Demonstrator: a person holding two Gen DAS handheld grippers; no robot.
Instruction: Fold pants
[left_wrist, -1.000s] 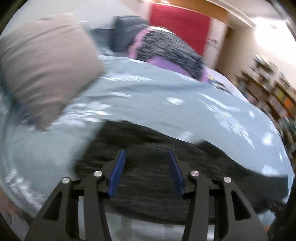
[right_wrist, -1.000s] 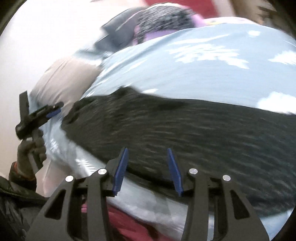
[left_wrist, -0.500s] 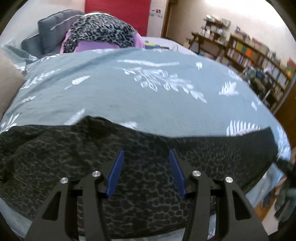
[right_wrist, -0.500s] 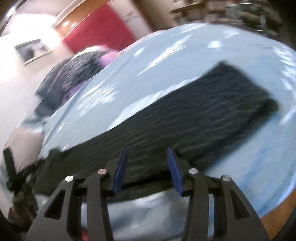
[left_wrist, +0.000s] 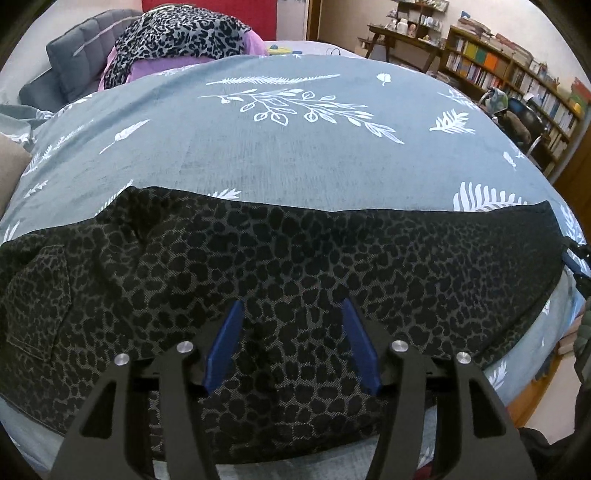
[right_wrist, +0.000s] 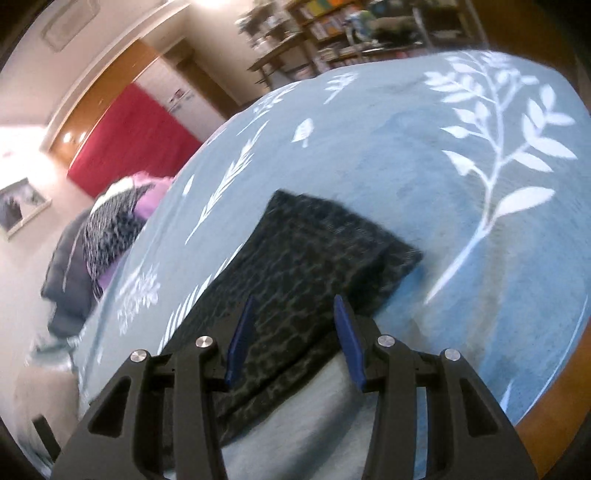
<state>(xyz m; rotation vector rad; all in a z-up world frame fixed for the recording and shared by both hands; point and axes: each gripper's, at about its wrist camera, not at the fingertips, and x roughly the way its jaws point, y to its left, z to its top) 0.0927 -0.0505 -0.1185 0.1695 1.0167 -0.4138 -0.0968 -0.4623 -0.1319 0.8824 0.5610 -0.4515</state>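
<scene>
Tools (left_wrist: 291, 343) (right_wrist: 295, 341) both part-open above pants (left_wrist: 295, 266), left widening, nothing gripped.

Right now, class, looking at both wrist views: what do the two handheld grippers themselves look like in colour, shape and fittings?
Both match. The left gripper and the right gripper each have a matte black frame with triangular cut-outs, forking into two angular arms. Each arm carries round silver screw heads and ends in a flat, tapering blue pad. No cables or printed markings show. At the left view's right edge, a dark green puffy sleeve shows.
</scene>
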